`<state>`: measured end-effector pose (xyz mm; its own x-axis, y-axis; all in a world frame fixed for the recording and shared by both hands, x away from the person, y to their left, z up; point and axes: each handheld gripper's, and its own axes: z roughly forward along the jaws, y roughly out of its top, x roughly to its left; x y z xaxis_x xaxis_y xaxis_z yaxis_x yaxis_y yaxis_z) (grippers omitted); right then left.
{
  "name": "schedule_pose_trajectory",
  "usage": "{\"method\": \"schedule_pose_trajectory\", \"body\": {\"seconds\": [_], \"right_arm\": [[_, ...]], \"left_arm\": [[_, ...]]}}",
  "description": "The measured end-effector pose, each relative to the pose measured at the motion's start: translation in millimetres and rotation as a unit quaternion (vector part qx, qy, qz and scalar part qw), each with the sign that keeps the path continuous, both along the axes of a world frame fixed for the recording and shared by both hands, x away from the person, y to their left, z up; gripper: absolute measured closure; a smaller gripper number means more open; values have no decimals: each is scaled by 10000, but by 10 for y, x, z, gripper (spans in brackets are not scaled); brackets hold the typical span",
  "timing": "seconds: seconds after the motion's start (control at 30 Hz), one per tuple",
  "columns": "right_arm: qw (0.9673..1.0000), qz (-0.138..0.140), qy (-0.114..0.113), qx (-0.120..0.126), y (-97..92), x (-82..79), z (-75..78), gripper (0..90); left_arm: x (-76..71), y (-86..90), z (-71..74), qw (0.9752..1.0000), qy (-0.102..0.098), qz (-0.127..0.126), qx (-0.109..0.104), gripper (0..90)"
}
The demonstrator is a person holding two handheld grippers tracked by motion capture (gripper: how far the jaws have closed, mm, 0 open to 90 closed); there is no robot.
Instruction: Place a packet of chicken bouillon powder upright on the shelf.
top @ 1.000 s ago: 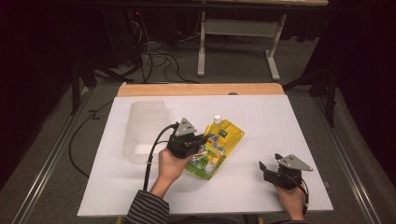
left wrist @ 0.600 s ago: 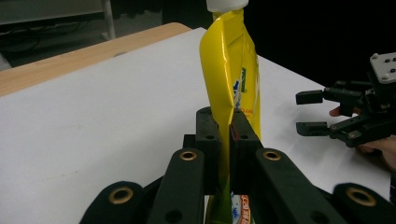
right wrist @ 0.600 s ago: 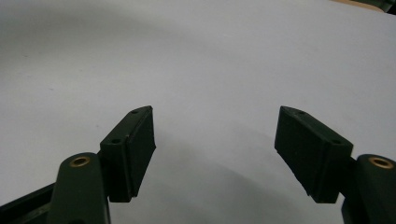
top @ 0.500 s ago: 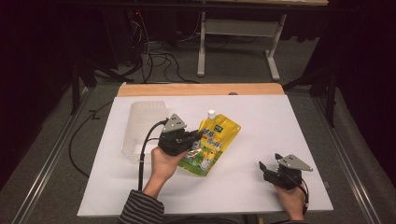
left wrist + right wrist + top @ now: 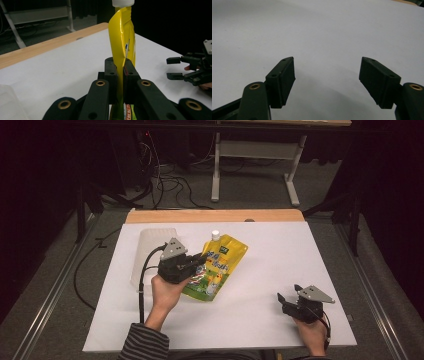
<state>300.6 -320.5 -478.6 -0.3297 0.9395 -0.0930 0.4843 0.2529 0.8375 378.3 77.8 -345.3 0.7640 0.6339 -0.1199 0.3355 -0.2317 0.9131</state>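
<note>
At table's left-centre, left gripper (image 5: 199, 262): clamping nearly closed on the yellow spout pouch (image 5: 218, 265), pinching its thin edge between both pads (image 5: 111, 75).
Yellow spout pouch: hanging in the grip, white cap (image 5: 215, 235) pointing toward the far edge, lower end lying over the white table (image 5: 280, 250).
Right gripper (image 5: 284, 299): resting near the front right corner, jaws standing wide apart, gripping nothing, well apart from the pouch.
Clear plastic container (image 5: 149, 251): sitting just left of the left gripper.
</note>
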Motion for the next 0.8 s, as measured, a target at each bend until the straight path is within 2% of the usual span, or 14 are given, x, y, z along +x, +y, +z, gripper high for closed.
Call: {"method": "schedule_pose_trajectory", "body": {"seconds": [0.2, 0.3, 0.5, 0.8], "right_arm": [[10000, 22, -8, -35, 0, 0, 0, 292], [10000, 3, -11, -17, 8, -1, -1, 292], [10000, 5, -3, -36, 1, -2, 0, 292], [10000, 11, -22, -39, 3, -3, -1, 292]], "left_arm": [[-12, 95, 48, 9998, -113, 143, -89, 854], [-43, 134, 67, 9992, -297, 262, -42, 856], [-29, 217, 101, 9989, -310, 346, -48, 856], [-9, 376, 167, 9973, -400, 613, -85, 856]]}}
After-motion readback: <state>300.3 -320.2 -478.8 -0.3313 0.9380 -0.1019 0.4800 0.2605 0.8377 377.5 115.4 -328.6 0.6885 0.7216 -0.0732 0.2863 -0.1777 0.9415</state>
